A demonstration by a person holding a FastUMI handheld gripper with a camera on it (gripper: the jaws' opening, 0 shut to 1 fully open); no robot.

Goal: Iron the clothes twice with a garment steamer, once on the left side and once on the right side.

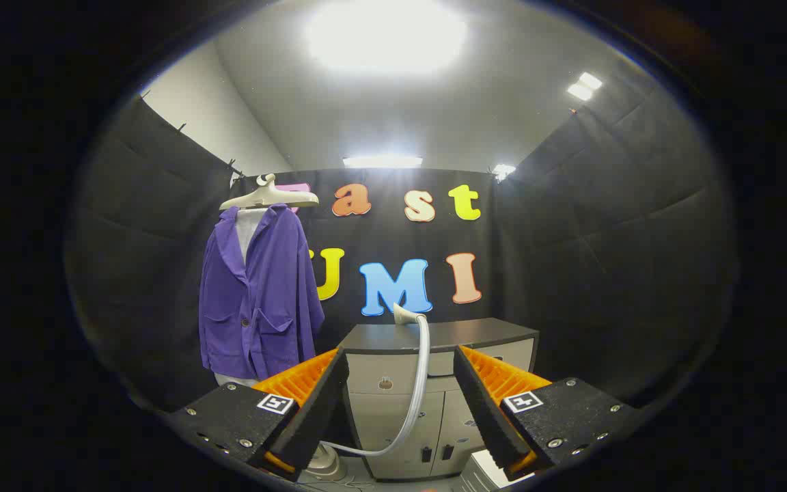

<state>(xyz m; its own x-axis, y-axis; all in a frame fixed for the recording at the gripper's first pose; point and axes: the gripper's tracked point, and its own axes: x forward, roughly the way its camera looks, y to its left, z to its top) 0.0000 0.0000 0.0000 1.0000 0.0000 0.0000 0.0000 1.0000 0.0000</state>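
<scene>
Purple jacket (260,294) hangs on a pale hanger (269,197) against the black booth wall, well beyond the gripper's left finger and off to that side. It hangs open at the front over a white form, with a button and two patch pockets showing on its lower half.

The garment steamer head (404,313) rests on the dark top of a low cabinet (434,335) straight ahead, seen in the gap between the fingers and beyond them. Its grey hose (419,383) runs down from the head in front of the cabinet's pale doors, curves toward the left finger and meets the steamer's base (325,465), which stands on the floor just behind that finger's tip.

The gripper (400,403) is spread wide, its two black-padded fingers (315,410) well apart with orange ribbed backs, and nothing is held between them. Each finger mount carries a small square marker. Both fingers are short of the cabinet and touch neither the hose nor the jacket.
</scene>
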